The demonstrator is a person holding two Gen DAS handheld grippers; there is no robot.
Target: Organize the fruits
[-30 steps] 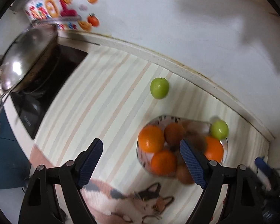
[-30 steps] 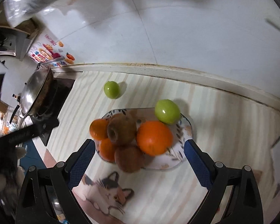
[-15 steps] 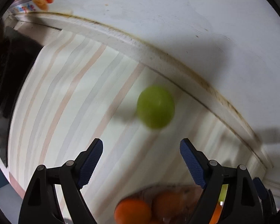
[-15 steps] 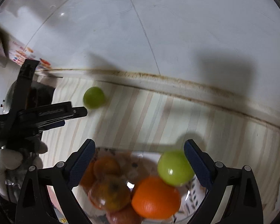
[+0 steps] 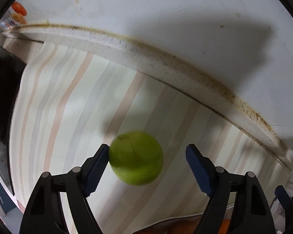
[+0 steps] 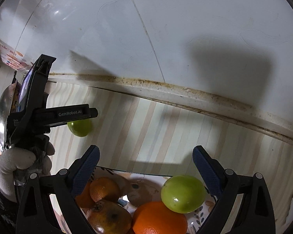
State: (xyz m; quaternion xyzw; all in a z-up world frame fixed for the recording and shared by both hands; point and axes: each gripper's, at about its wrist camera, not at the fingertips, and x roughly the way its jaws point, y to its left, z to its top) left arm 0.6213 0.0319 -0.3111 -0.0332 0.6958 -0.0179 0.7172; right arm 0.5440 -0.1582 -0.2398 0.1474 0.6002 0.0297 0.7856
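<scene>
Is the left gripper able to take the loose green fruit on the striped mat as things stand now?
Probably yes. The green fruit lies alone on the mat, already between the left gripper's closing jaws. One pad looks to touch it, the other stands off, and nothing blocks the way.

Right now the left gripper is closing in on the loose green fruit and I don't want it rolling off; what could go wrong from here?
1. The left gripper is closing off-centre: one pad seems to meet the loose green fruit while the other stands clear, so it may get nudged and roll across the striped mat.
2. The second green fruit sits high at the plate edge between the right gripper fingers; a bump could tip it off.
</scene>
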